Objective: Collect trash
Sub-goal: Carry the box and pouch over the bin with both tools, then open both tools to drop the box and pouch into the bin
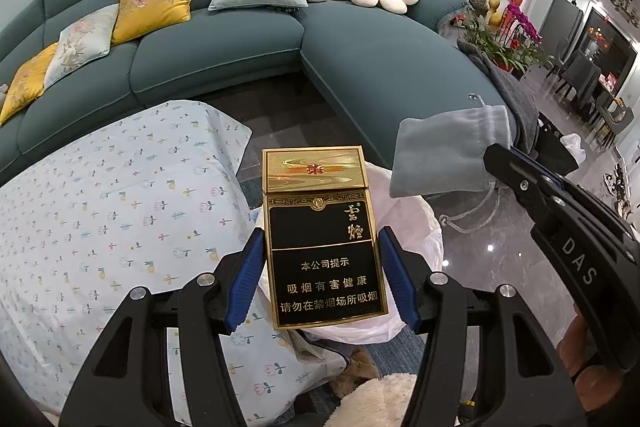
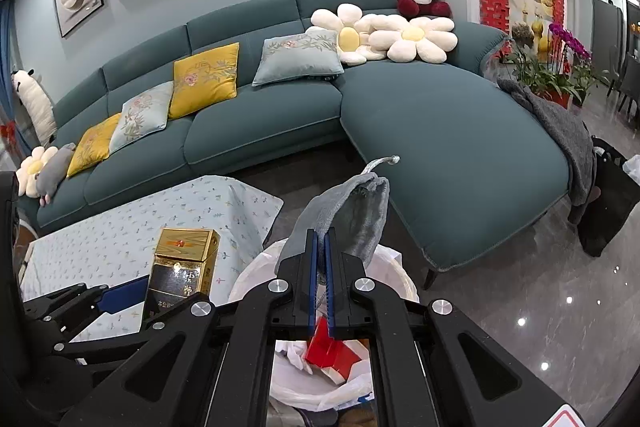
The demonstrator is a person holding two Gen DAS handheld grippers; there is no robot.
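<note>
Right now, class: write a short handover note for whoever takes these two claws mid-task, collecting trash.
Left claw: shut on the black-and-gold cigarette box, lid flipped open, held above the white-lined bin.
Right claw: shut on the grey drawstring pouch, also above the bin.
Done: both items picked up; the bin already holds red-and-white packaging.
Left: release both into the bin.
</note>
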